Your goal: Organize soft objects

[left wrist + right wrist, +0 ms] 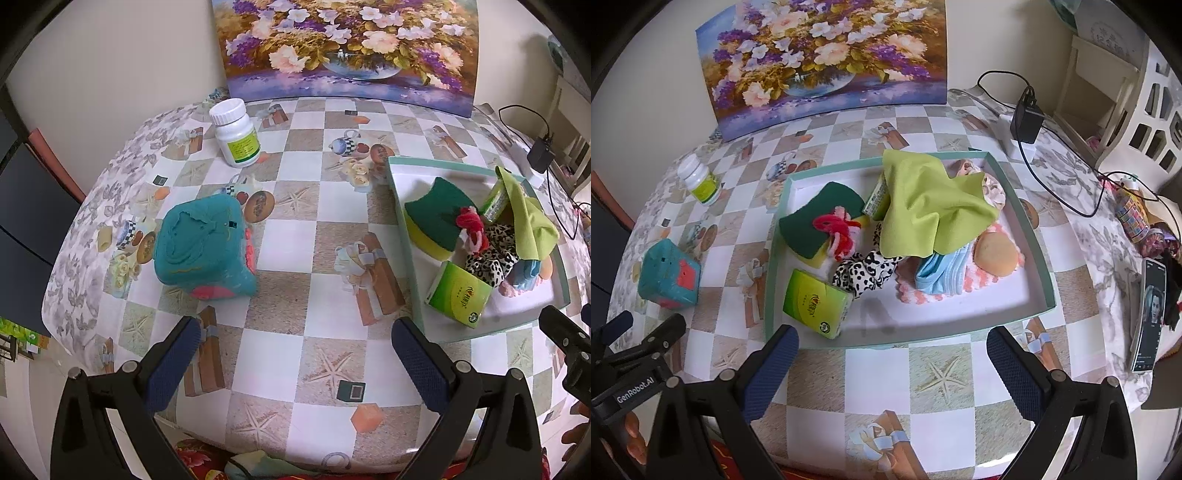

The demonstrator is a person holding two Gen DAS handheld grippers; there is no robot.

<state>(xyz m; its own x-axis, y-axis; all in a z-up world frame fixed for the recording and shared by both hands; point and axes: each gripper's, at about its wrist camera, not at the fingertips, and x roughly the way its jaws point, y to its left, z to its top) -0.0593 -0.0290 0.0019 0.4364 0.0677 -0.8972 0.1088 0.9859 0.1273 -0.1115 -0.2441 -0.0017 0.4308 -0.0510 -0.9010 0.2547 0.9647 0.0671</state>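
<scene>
A shallow teal-rimmed tray (1036,243) (397,192) holds a green sponge (820,218) (436,221), a red-and-pink yarn bundle (838,230), a leopard scrunchie (866,273), a lime cloth (931,206) (528,218), a blue cloth (942,273), a tan pad (995,254) and a green tissue pack (816,302) (460,293). A teal soft cube (205,247) (668,275) sits on the table left of the tray. My left gripper (295,354) is open and empty in front of the cube. My right gripper (892,362) is open and empty before the tray's front edge.
A white pill bottle (238,133) (700,181) stands at the back left. A flower painting (351,48) leans on the wall. A charger with cables (1027,120), a phone (1150,314) and a white rack (1123,96) are at the right.
</scene>
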